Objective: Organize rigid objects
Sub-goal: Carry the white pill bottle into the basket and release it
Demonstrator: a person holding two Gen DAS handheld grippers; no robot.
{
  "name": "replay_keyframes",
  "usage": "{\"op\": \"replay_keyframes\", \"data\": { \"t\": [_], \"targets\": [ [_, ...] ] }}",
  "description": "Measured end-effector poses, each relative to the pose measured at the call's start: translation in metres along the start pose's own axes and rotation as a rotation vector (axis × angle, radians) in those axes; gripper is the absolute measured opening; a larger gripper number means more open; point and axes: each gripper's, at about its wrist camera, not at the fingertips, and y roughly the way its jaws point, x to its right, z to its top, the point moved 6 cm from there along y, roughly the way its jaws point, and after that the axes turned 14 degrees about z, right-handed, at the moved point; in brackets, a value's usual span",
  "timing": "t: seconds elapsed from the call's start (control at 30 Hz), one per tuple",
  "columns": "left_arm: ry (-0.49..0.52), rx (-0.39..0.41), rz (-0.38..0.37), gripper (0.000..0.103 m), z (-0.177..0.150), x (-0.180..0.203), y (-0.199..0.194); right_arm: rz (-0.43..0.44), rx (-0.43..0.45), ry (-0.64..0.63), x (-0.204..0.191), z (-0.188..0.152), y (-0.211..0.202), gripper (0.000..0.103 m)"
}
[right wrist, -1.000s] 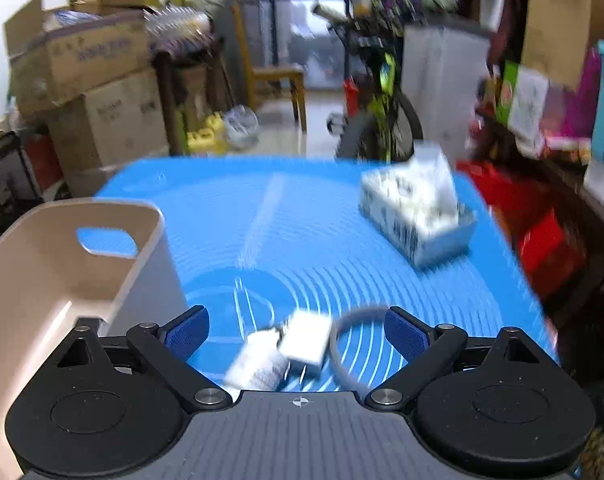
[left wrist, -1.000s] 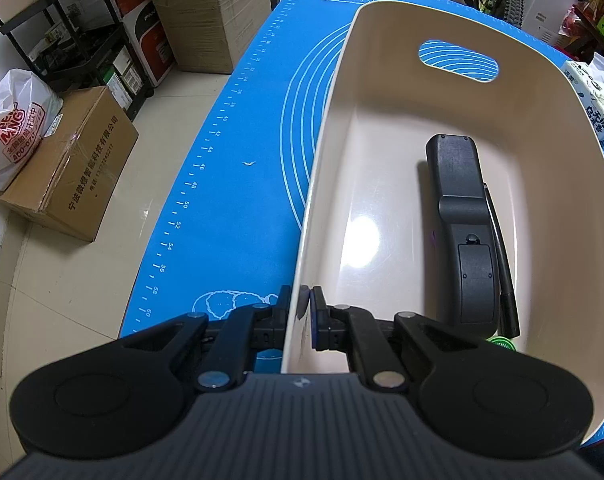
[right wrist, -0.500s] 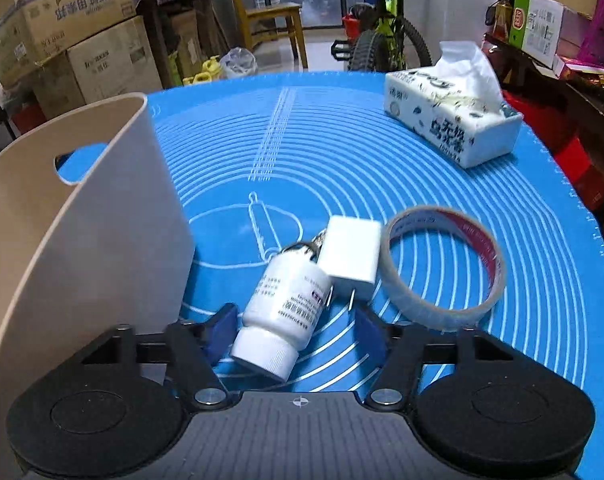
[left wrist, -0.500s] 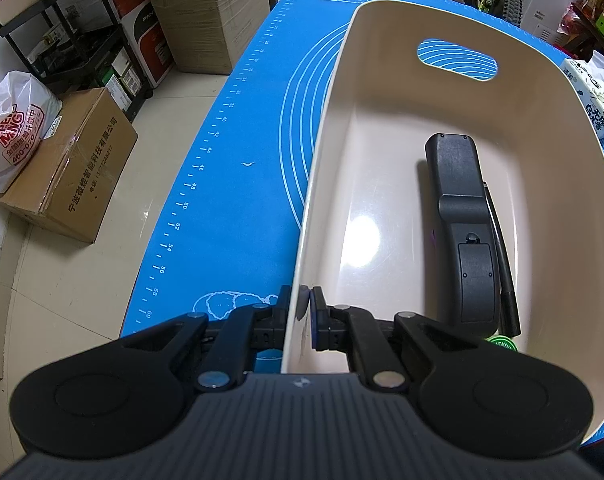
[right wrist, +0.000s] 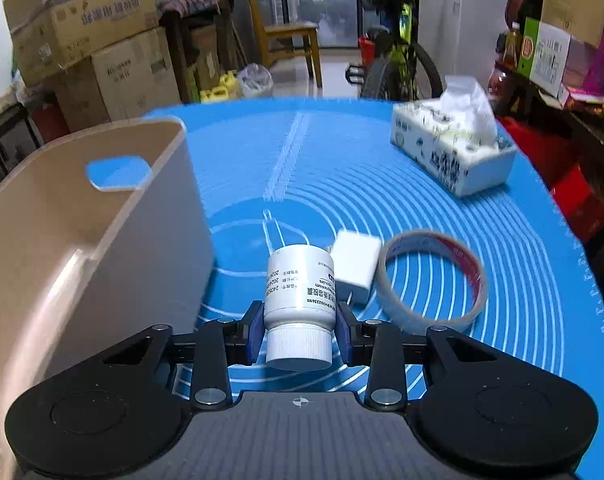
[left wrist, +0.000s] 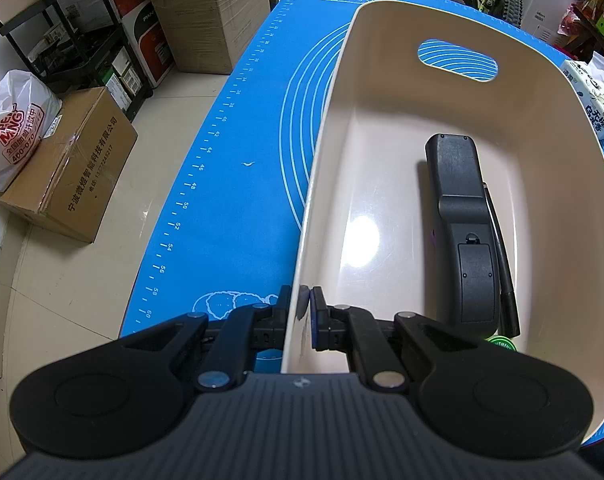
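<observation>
Two grippers are working at once over the blue silicone mat. The left gripper is pinching the near wall of the beige plastic basket, jaws nearly together on its rim. Inside the basket are lying a black remote control and a thin black pen. The right gripper, jaws having just been closing, is clamping the white plastic pill bottle, beside the white charger plug and the roll of tape.

Green-lidded jar mostly behind remote
</observation>
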Motion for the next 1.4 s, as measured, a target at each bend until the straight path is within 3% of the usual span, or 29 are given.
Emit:
{"op": "replay_keyframes", "data": {
  "t": [0.4, 0.57, 0.93, 1.3, 1.4],
  "targets": [
    [0.0, 0.0, 0.0, 0.01, 0.0, 0.0, 0.0, 0.112, 0.182, -0.154, -0.07, 0.051, -0.068, 0.044],
    [0.0, 0.0, -0.001, 0.01, 0.0, 0.0, 0.0, 0.182, 0.172, -0.203, -0.111, 0.058, -0.068, 0.045],
    [-0.001, 0.001, -0.002, 0.01, 0.0, 0.0, 0.0, 0.226, -0.008, -0.32, -0.175, 0.027, -0.021, 0.044],
    [-0.001, 0.001, -0.004, 0.01, 0.001, 0.001, 0.0, 0.228, -0.287, -0.414, -0.197, -0.01, 0.018, 0.044],
    [-0.003, 0.0, -0.005, 0.01, 0.001, 0.001, 0.0, 0.219, -0.321, -0.42, -0.198, -0.013, 0.021, 0.044]
  ]
}}
